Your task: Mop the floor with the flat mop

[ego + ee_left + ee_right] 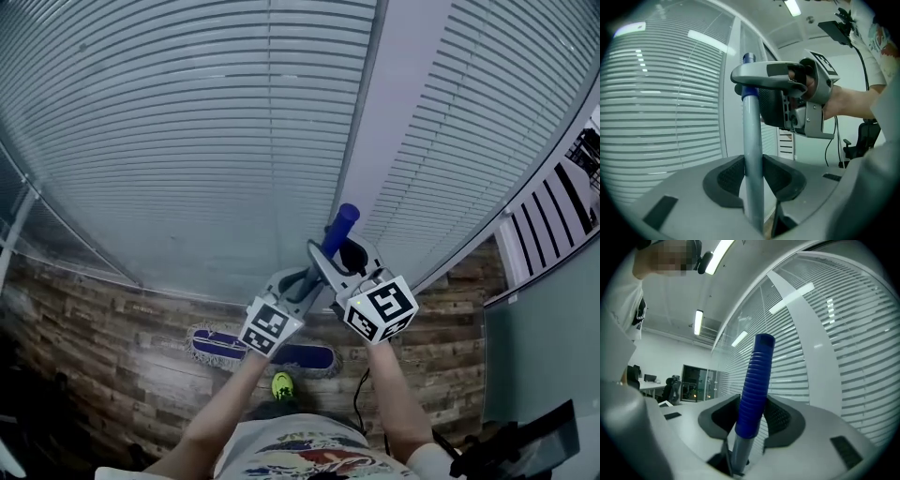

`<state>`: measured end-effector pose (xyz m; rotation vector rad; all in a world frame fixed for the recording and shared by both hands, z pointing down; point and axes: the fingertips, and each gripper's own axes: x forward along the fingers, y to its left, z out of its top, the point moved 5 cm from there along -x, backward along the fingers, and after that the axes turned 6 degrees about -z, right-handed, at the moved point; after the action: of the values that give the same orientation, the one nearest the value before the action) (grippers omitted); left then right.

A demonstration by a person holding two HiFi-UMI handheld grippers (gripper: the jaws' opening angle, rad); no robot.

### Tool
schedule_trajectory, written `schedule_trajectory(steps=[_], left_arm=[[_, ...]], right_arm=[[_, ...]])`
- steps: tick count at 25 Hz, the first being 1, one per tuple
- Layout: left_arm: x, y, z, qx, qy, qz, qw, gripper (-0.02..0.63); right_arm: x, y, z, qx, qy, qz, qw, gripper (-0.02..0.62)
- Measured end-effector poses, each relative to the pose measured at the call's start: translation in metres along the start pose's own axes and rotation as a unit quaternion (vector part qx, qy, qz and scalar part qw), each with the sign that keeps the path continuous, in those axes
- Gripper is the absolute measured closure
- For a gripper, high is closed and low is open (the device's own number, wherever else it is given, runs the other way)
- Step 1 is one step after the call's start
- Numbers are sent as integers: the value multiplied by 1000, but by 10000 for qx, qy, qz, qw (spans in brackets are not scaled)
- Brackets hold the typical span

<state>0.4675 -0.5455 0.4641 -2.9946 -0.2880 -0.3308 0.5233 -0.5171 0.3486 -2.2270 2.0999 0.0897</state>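
The flat mop's blue pad (264,352) lies on the wooden floor just in front of my feet. Its grey pole (753,140) rises between my hands and ends in a ribbed blue grip (342,226). My left gripper (753,174) is shut on the grey pole, with the dark pads pressing on both sides. My right gripper (753,420) is shut higher up, on the ribbed blue grip (755,385). In the head view the left gripper (302,281) sits just below and to the left of the right gripper (339,259), and the pole stands nearly upright.
Closed window blinds (187,131) and a white pillar (389,112) stand straight ahead, close to the mop. A yellow-green shoe (282,384) is behind the pad. A grey partition (544,347) and a white slatted panel (548,211) are on the right.
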Motion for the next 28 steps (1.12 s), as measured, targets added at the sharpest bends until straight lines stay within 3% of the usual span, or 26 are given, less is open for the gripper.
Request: schedule_trajectory(steps=[3,5,12,15,20,28], left_arm=[[-22,-40,10,136,22,48,9999,491],[-37,-72,11,172,-57,-126,9998,490],[-62,-185,24,495,-85,-395,9980,462],[-77,-227,22,592,-89,-228,9979,547],[-100,-287,9,625,31,-152,9979,548],[-120,-347,-7,470,274,56,9985,548]], right_arm=[[-39,26,15,296,-192,345,9988,450],[-71,44,19,373,-262,559,9974,458],[-181,119,21,222,-314,1652,9855,469],[-224,149,19,70,-361,2000,9791,472],[-283,188,19,-209,-793,2435,9664,472],[-343,222,1,-364,-248,2875,9568,468]])
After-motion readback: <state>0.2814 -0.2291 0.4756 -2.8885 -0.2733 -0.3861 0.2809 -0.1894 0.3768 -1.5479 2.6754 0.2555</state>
